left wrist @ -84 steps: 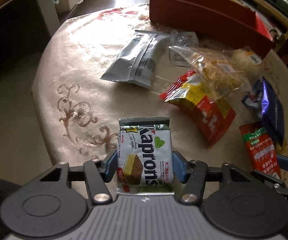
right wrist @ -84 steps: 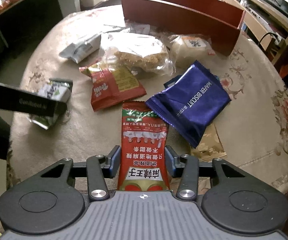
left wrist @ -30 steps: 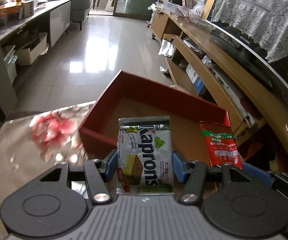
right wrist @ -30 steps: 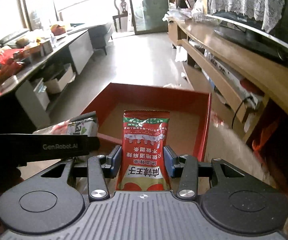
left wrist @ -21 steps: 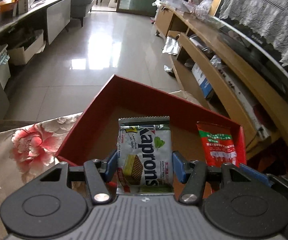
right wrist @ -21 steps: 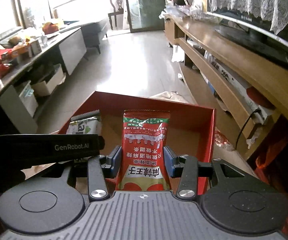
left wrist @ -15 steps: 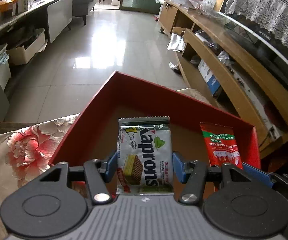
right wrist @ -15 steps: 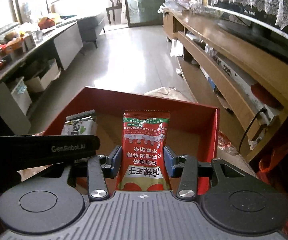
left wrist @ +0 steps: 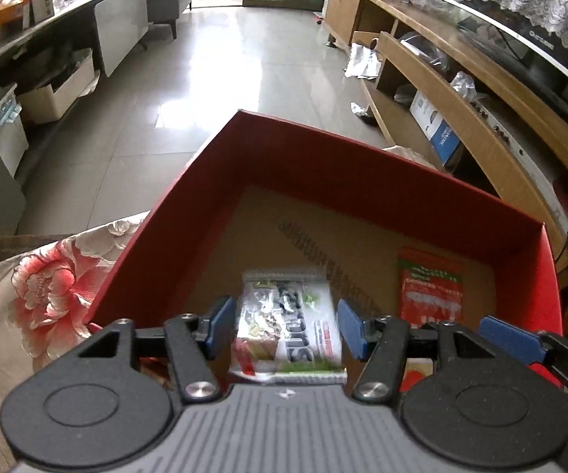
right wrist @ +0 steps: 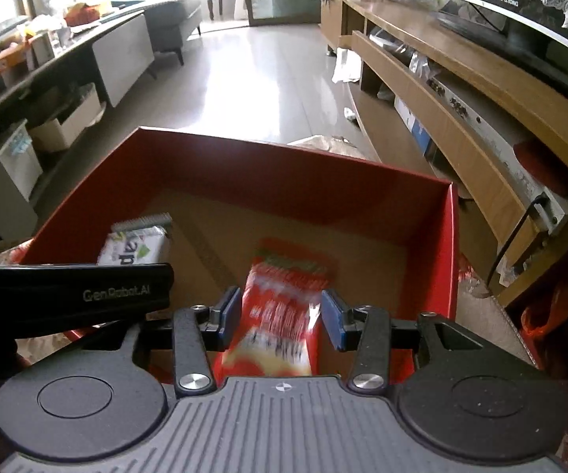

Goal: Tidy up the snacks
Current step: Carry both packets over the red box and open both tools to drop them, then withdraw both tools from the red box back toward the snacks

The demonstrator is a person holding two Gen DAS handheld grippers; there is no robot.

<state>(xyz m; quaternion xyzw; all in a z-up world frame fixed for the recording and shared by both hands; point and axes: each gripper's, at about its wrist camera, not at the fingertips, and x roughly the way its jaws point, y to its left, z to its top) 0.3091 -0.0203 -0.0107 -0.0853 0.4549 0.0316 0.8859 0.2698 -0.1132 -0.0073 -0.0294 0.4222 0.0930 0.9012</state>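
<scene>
Now both fingers [left wrist: 221,327] stand apart, wafer packet [left wrist: 290,327] and red packet [right wrist: 284,315] blurred between them

Ahead of the left gripper [left wrist: 284,325], the red box [left wrist: 323,165] is open-topped, with bare cardboard floor up to its far wall. Its left wall stands close to the left finger. The wafer packet [left wrist: 290,323] fills the gap between the spread fingers. To the right, the right gripper [right wrist: 282,317] and red sachet [right wrist: 284,315] occupy that side, bounded by the right wall.
</scene>
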